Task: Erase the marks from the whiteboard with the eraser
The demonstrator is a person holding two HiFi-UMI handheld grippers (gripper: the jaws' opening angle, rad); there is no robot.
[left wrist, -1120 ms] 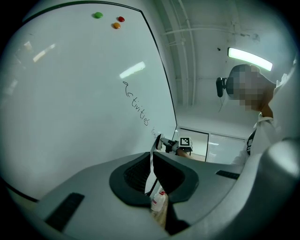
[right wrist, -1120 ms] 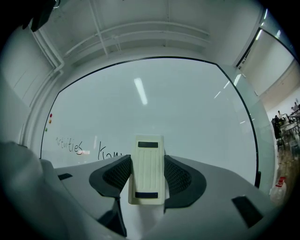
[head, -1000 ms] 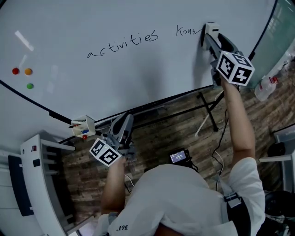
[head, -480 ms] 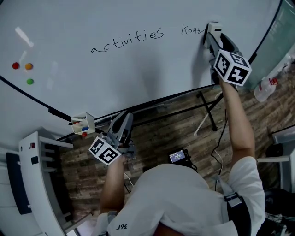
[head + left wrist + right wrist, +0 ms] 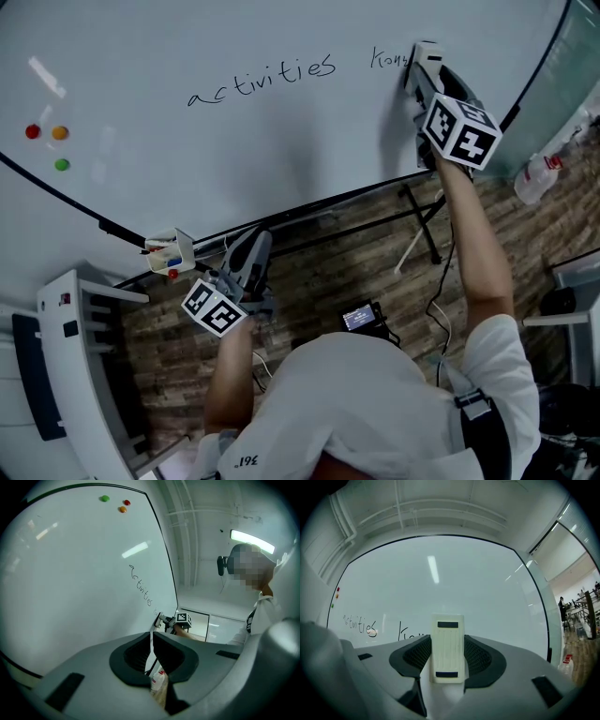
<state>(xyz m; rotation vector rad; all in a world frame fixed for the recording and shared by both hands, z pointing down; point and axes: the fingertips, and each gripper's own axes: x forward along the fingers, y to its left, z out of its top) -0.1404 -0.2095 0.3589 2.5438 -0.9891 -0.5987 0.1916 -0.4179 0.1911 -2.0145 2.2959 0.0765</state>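
The whiteboard (image 5: 234, 159) carries the handwritten word "activities" (image 5: 261, 81) and a shorter word (image 5: 387, 59) to its right. My right gripper (image 5: 422, 58) is raised against the board, shut on a white block eraser (image 5: 427, 49) whose face is pressed on the board at the end of the short word. In the right gripper view the eraser (image 5: 448, 639) stands upright between the jaws, and the writing (image 5: 407, 632) shows to its left. My left gripper (image 5: 255, 242) hangs low below the board's bottom edge, its jaws together with nothing between them.
Red (image 5: 33, 131), orange (image 5: 60, 132) and green (image 5: 62, 164) magnets sit at the board's left. A small marker box (image 5: 169, 255) hangs at the lower edge. The stand legs (image 5: 422, 225), a bottle (image 5: 534, 178), a white rack (image 5: 75, 375) and a small device (image 5: 361, 319) occupy the wooden floor.
My right gripper has slid the eraser a little to the left, onto the end of the short word. The left gripper has stayed low in the same place.
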